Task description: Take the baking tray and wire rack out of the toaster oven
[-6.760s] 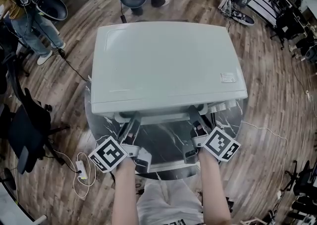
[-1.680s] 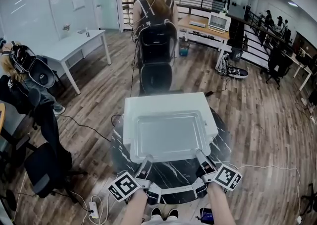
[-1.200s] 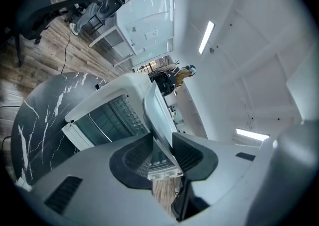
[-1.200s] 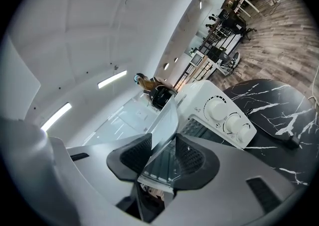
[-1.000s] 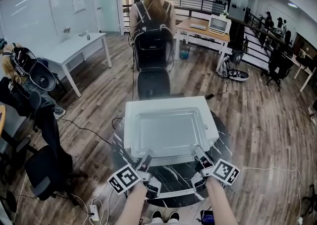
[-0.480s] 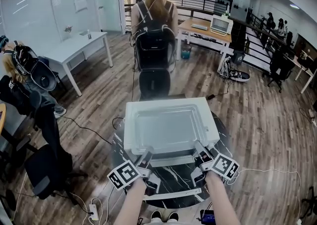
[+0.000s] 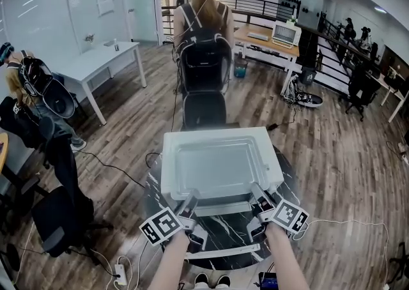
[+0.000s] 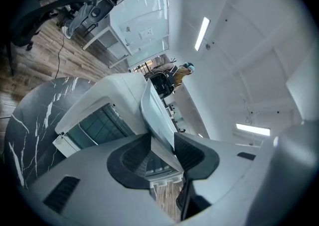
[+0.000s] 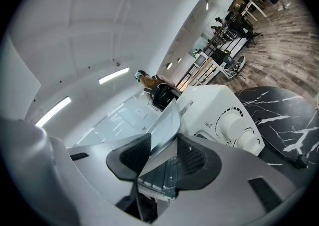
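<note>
A shallow metal baking tray (image 7: 217, 168) lies flat on top of the white toaster oven (image 7: 165, 174). My left gripper (image 7: 190, 200) is at the tray's near left corner and my right gripper (image 7: 257, 194) at its near right corner. In the left gripper view the tray's rim (image 8: 154, 115) stands between the left gripper (image 8: 162, 153) pads; these jaws have just been opening and no longer press on it. The right gripper (image 9: 164, 158) is open with the tray's edge (image 9: 167, 125) loose between its pads. The oven's glass door (image 8: 94, 125) hangs open. I cannot make out the wire rack.
The oven stands on a round black marble table (image 7: 156, 215). Its knobs (image 9: 234, 125) are on the front right. Behind the table are an office chair (image 7: 203, 111) and a person with a backpack (image 7: 204, 39). A power strip (image 7: 121, 271) and cables lie on the floor.
In the earliest frame both grippers reached into the oven's mouth with no tray in sight. Since then the tray has lain on the oven's top. Over the last second nothing has visibly shifted.
</note>
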The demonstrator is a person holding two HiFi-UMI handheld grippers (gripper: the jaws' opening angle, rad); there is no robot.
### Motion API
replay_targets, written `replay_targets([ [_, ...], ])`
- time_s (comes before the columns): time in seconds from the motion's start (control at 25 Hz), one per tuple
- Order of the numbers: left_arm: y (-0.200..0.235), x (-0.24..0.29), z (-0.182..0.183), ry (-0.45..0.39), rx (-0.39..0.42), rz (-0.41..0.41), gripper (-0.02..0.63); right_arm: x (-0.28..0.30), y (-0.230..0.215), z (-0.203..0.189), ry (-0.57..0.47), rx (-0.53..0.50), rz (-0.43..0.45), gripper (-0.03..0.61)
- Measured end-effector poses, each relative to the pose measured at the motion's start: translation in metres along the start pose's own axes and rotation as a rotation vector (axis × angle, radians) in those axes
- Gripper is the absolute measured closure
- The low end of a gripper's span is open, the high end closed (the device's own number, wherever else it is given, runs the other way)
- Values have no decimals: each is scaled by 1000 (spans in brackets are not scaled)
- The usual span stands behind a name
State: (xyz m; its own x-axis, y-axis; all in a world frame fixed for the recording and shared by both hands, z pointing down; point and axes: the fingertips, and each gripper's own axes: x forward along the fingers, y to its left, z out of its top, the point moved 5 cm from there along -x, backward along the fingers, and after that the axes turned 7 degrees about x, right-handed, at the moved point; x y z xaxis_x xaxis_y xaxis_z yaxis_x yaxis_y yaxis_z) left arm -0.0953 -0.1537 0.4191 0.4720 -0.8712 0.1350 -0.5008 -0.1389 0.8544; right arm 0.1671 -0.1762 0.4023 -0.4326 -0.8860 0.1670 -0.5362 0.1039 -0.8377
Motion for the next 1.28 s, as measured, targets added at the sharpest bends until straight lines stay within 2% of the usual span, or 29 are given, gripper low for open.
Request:
replay_targets([
  [0.16, -5, -9, -7, 7, 18, -28, 454, -11, 4, 1, -5, -38, 18, 425],
  [0.4, -9, -31, -18, 9, 20, -57, 451, -33, 7, 1, -22, -32, 30, 408],
  [0.68, -14, -61, -17, -25, 44, -60, 451, -59, 17, -11, -37, -16, 56, 408],
  [0.76, -16, -69, -18, -38, 58, -63, 451, -66, 21, -15, -47, -20, 74, 408],
  [0.84, -16, -76, -19, -54, 86, -60, 453, -74, 22, -17, -62, -44, 56, 410],
  [1.0, -12, -92, -22, -85, 131, -48, 484, -84, 26, -26, -93, -62, 82, 413],
  [1.16, -10, -107, -27, -106, 167, -48, 561, -102, 17, -40, -95, -82, 24, 484],
  [1.28, -10, -117, -32, -100, 204, -45, 602, -110, 26, -47, -113, -93, 41, 546],
])
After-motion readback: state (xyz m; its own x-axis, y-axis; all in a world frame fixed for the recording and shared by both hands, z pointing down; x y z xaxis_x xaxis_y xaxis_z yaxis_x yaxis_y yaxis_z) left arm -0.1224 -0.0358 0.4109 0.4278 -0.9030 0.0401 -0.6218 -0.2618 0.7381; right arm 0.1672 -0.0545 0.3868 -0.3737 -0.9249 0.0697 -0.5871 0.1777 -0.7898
